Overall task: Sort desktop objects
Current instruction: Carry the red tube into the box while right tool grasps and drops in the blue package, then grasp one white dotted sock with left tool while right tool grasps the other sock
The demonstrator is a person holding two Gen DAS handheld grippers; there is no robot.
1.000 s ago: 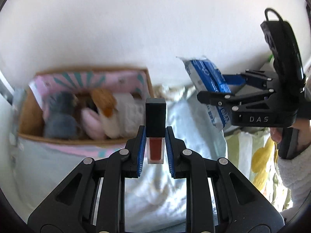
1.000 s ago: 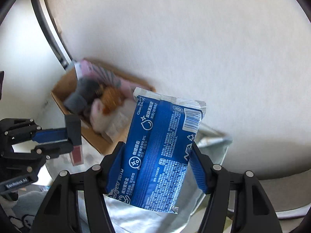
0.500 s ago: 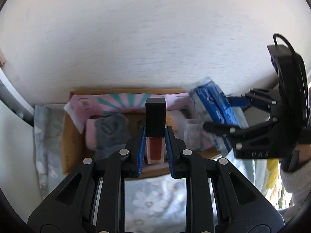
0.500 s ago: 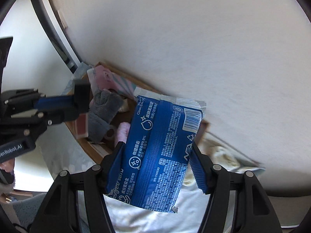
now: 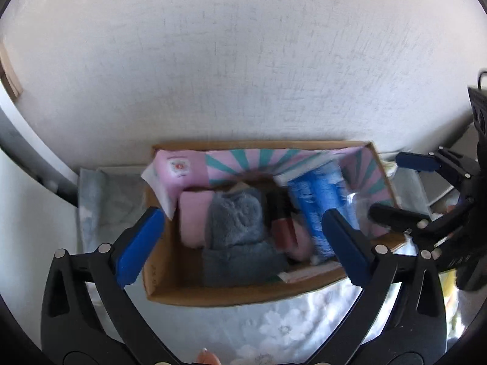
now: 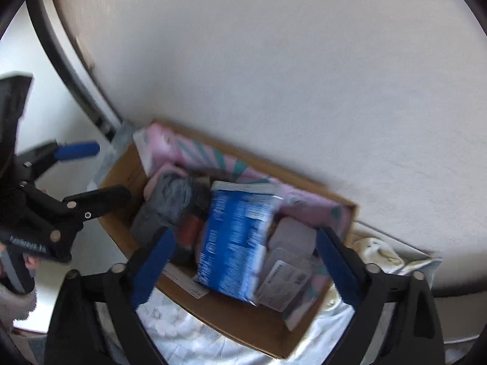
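Note:
A cardboard box (image 5: 213, 298) stands against the wall and shows in the right wrist view too (image 6: 243, 325). In it lie a blue wipes packet (image 5: 316, 210) (image 6: 237, 243), a red lip tint bottle with a black cap (image 5: 281, 228) (image 6: 188, 228), a grey fluffy sock (image 5: 237, 234) (image 6: 170, 200) and pink soft items (image 5: 191, 222). My left gripper (image 5: 240, 240) is open and empty above the box. My right gripper (image 6: 243, 261) is open and empty above the packet. It also shows at the right of the left wrist view (image 5: 395, 188).
The box is lined with a pink and teal striped pack (image 5: 274, 161). A clear blister pack (image 6: 283, 279) lies at its right end. A pale floral cloth (image 5: 274, 328) covers the table. A white wall (image 5: 243, 60) stands right behind the box.
Both grippers opened. The lip tint bottle left the left gripper and the blue packet left the right gripper; both now lie in the box. Both grippers moved over the box.

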